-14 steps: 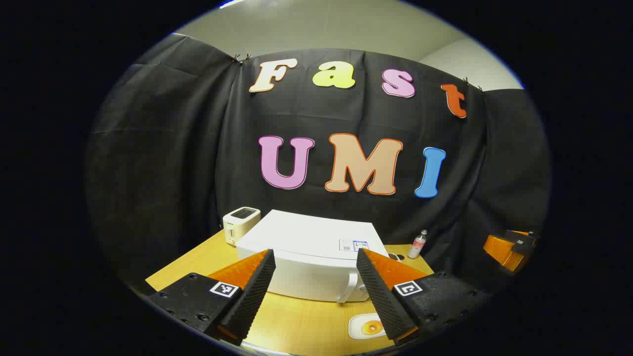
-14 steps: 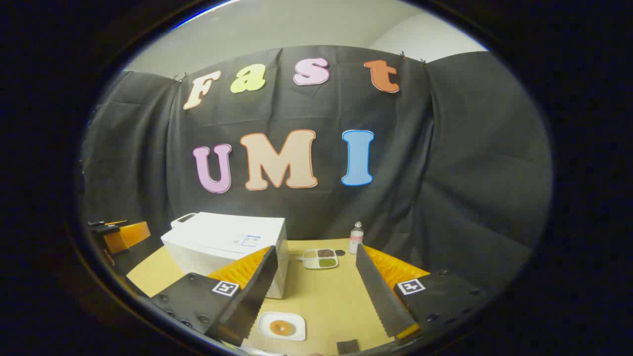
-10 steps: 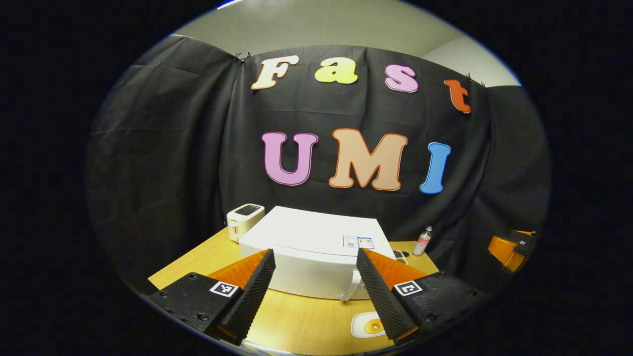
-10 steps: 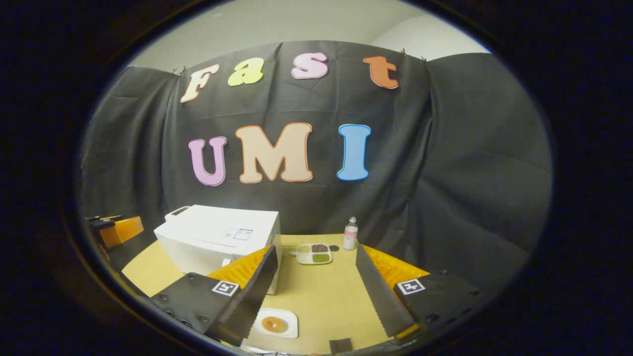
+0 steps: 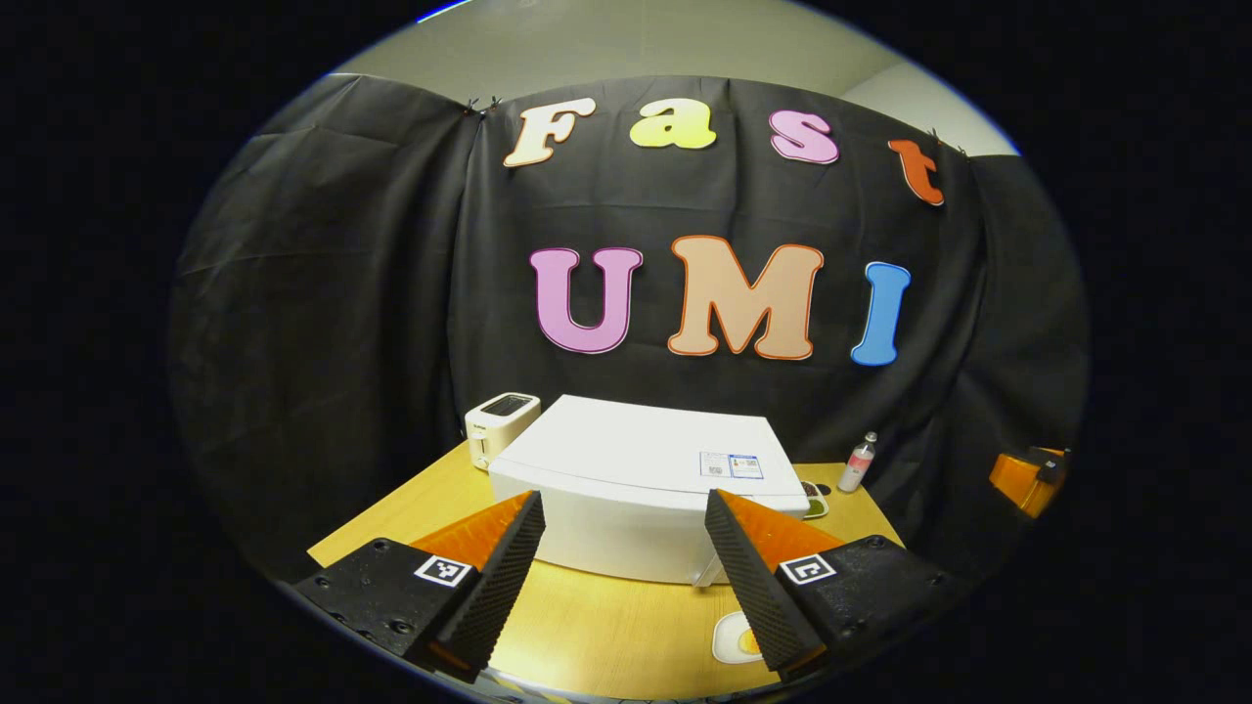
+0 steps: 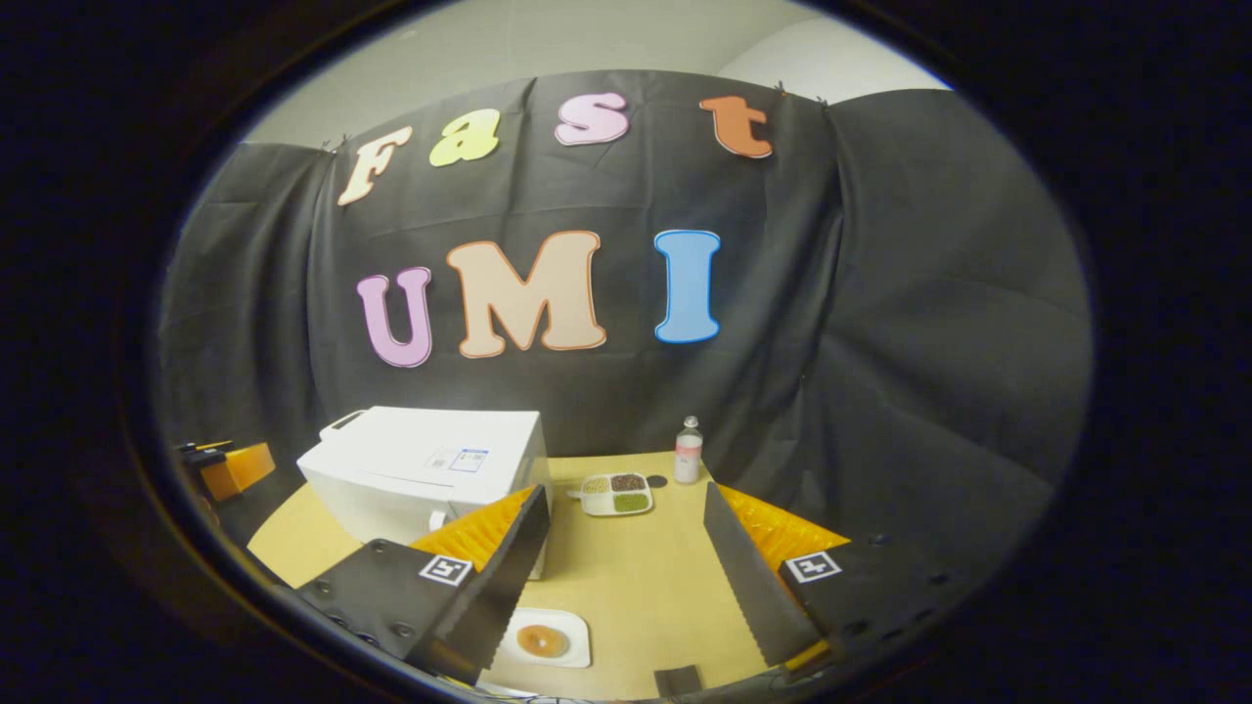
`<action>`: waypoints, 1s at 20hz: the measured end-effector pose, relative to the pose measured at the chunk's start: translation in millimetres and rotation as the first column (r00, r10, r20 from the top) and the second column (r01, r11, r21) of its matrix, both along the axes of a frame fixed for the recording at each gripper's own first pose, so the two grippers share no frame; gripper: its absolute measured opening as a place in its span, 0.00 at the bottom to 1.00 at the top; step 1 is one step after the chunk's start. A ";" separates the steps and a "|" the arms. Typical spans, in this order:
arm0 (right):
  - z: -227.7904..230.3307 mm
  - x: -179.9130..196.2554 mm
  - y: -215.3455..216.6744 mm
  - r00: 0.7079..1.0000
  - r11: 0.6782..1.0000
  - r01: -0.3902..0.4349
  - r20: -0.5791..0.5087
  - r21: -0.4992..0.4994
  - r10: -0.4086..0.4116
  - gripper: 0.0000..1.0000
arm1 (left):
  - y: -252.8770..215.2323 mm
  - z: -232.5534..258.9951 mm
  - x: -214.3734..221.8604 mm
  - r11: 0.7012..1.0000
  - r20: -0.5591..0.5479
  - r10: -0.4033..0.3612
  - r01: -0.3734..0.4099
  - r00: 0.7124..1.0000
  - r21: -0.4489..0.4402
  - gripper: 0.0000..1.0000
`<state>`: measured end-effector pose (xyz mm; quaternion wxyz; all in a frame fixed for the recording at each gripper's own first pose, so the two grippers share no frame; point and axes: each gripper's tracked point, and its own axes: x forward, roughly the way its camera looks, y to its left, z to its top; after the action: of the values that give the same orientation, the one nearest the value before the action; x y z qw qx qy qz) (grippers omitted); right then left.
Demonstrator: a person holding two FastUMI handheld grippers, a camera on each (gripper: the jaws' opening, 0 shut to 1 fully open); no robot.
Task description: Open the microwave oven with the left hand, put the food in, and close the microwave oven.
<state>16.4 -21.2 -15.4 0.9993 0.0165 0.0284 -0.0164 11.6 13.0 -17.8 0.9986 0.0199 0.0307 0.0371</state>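
The left tool [image 5: 626, 577] is released, its fingers spread wide and gripping nothing, and it hangs above the near edge of the desk [image 5: 606, 626], aimed at the front of the white microwave oven [image 5: 646, 489]. That placement suits the first step: the door looks closed, and its handle [image 5: 706, 572] sits at the door's right edge, just beside the tool's right finger, so the left tool likely needs to close in on it. The right tool [image 6: 626, 577] is also released and empty, held back over the desk, probably waiting for the food.

The food [image 6: 543, 640], a round browned piece on a small white plate [image 6: 577, 650], lies near the desk's front edge in the right gripper view; in the left gripper view it is half hidden. The right gripper view also shows a divided tray [image 6: 616, 494] and a bottle [image 6: 689, 455] clearly; the left gripper view alone gives the toaster [image 5: 501, 425] behind the oven.
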 end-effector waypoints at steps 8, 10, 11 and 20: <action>-5.0 1.6 -2.4 1.000 1.000 0.011 -0.005 -0.004 -0.011 1.00 | -23.8 -34.3 16.4 0.995 -0.052 -0.086 0.088 0.995 0.040 0.99; -8.2 1.0 -3.5 1.000 1.000 0.018 -0.014 -0.007 -0.018 1.00 | -32.5 -57.6 22.1 0.992 -0.091 -0.113 0.117 0.989 0.042 0.99; -9.0 0.3 -5.6 1.000 1.000 0.024 -0.017 -0.006 -0.024 1.00 | -37.4 -67.6 25.0 0.990 -0.114 -0.130 0.135 0.985 0.044 0.99; -9.8 -9.7 -7.8 0.997 0.997 0.073 -0.018 0.020 -0.073 0.97 | -71.6 -164.6 69.9 0.959 -0.259 -0.236 0.267 0.937 0.091 0.99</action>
<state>6.6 -29.0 -25.2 0.9976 0.0279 0.0366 -0.0526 81.5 -58.6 -182.4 0.9804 0.0904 0.1490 -0.0919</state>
